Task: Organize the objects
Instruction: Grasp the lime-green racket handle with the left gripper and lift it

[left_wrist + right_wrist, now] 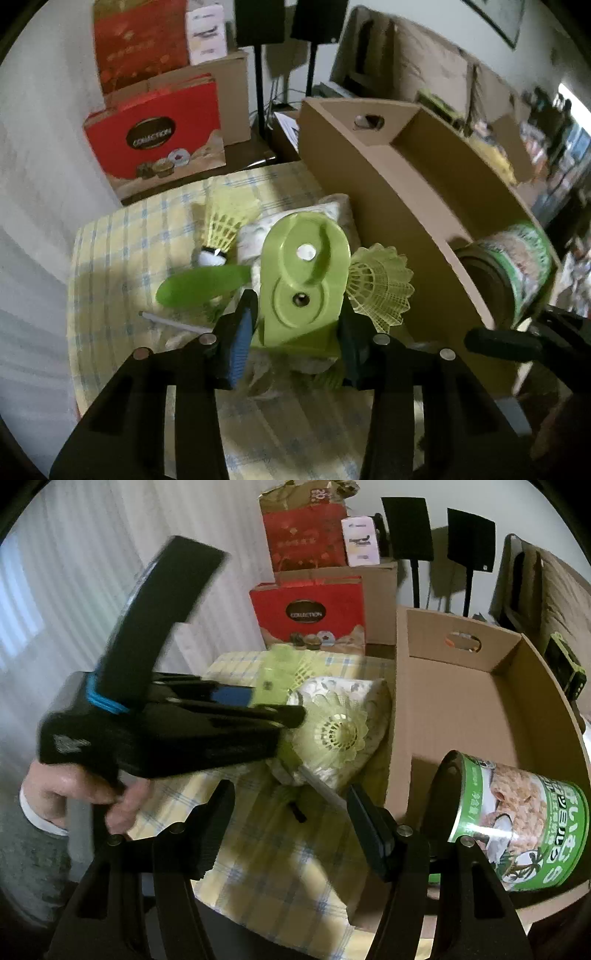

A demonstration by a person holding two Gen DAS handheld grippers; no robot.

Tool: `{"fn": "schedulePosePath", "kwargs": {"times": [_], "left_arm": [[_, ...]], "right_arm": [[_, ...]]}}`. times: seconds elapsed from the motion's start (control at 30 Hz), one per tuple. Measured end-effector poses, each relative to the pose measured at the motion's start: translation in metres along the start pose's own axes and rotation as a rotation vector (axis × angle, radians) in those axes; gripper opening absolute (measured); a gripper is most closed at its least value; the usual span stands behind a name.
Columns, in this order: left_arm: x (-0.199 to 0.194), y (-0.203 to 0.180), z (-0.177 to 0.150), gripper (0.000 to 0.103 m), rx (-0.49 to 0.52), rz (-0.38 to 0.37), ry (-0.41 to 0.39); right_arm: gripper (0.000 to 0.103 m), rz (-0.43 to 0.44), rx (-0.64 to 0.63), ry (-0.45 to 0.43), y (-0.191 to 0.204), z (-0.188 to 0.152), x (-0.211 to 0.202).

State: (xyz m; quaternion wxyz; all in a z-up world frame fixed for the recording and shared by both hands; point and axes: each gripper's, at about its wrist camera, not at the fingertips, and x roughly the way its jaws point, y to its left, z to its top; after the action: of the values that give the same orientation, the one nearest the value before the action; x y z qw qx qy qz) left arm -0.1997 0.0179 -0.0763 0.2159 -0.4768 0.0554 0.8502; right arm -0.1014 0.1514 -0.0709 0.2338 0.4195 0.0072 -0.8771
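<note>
One lime-green plastic gadget (306,280), handled.

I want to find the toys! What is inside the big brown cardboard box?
Inside the cardboard box lies one green-labelled can on its side, against the near wall. The rest of the floor that shows is bare brown card. The can and the near wall hide the bottom corner.
</note>
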Motion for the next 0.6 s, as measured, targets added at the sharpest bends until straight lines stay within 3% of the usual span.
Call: {"fn": "schedulePosePath", "kwargs": {"times": [0.13,0.3,0.6], "left_arm": [[-0.009,0.034,-0.013,0.038,-0.115,-0.088,-0.016],[-0.009,0.071,-0.026,0.038,-0.222,-0.117,-0.022],[-0.010,0.080,-0.028,0.037,-0.248,-0.122,-0.033]], "right_arm": [[0.065,-0.003,-0.003,0.003,0.001,0.001,0.002],[0.065,0.000,-0.025,0.015,0.010,0.004,0.010],[0.050,-0.028,-0.059,0.066,0.020,0.005,0.031]]}}
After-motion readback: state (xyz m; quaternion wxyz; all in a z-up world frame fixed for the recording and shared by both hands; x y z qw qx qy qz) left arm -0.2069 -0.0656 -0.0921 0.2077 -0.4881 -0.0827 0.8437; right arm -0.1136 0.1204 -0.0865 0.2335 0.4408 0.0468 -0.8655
